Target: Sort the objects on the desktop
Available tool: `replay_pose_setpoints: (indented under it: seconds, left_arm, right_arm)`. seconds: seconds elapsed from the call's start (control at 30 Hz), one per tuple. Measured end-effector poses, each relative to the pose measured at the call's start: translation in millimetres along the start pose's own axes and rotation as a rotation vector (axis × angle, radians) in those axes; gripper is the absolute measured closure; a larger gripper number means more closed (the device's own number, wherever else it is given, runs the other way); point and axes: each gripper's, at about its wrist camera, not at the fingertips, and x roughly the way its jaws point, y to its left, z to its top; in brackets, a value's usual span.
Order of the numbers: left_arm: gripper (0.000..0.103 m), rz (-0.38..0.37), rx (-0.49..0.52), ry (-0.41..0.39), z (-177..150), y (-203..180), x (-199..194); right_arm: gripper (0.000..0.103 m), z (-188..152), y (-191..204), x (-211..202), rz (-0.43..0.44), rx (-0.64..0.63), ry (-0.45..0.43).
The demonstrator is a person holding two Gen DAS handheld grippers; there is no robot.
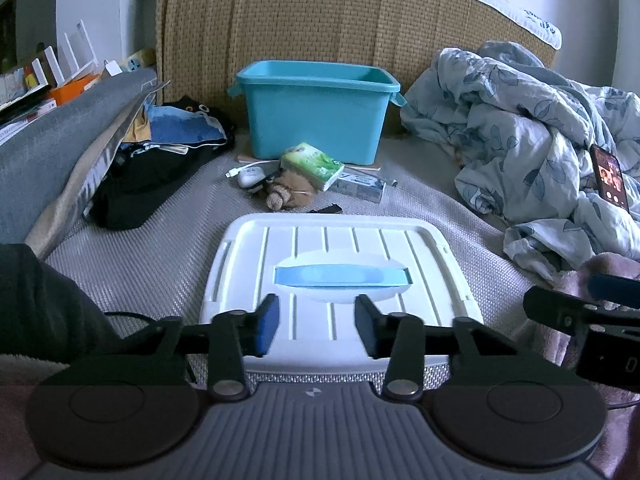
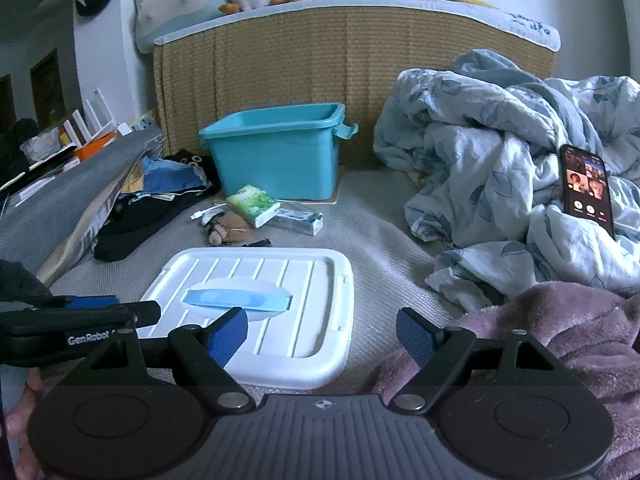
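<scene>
A white box lid (image 1: pixel 340 248) with a blue handle (image 1: pixel 340 274) lies flat on the bed; it also shows in the right wrist view (image 2: pixel 280 280). Behind it stands an open teal bin (image 1: pixel 316 112) (image 2: pixel 276 152). In front of the bin lie a green tissue pack (image 1: pixel 312 164) (image 2: pixel 252 202), a brown plush toy (image 1: pixel 288 192), a white charger (image 1: pixel 250 176) and a silver pack (image 1: pixel 360 186). My left gripper (image 1: pixel 316 328) is open and empty over the lid's near edge. My right gripper (image 2: pixel 320 336) is open and empty beside the lid's right side.
A crumpled leaf-print quilt (image 1: pixel 520 136) with a lit phone (image 2: pixel 586 188) on it fills the right. Dark clothes (image 1: pixel 152 176) lie at the left beside a grey cushion (image 1: pixel 60 148). A purple blanket (image 2: pixel 560 328) is near right. A woven headboard (image 1: pixel 320 20) stands behind.
</scene>
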Motion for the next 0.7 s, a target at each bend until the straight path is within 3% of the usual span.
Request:
replay_pose_setpoints:
  seconds: [0.07,0.1,0.13,0.7]
  left_arm:
    - [0.078,-0.025,-0.006,0.008,0.3,0.8,0.6]
    - [0.088,-0.052,-0.012,0.016,0.7,1.5,1.3]
    - [0.089,-0.078,-0.023,0.022,0.5,2.5,1.8]
    - [0.089,-0.035,-0.027,0.005,-1.4,1.5,1.1]
  right_arm:
    - [0.017,-0.3,0.3,0.7,0.002,-0.001,0.004]
    - [0.017,-0.4,-0.2,0.8,0.002,0.002,0.005]
    - [0.017,-0.4,-0.7,1.0,0.002,0.005,0.006]
    - [0.017,1.5,0.2,-0.7,-0.003,-0.007,-0.006]
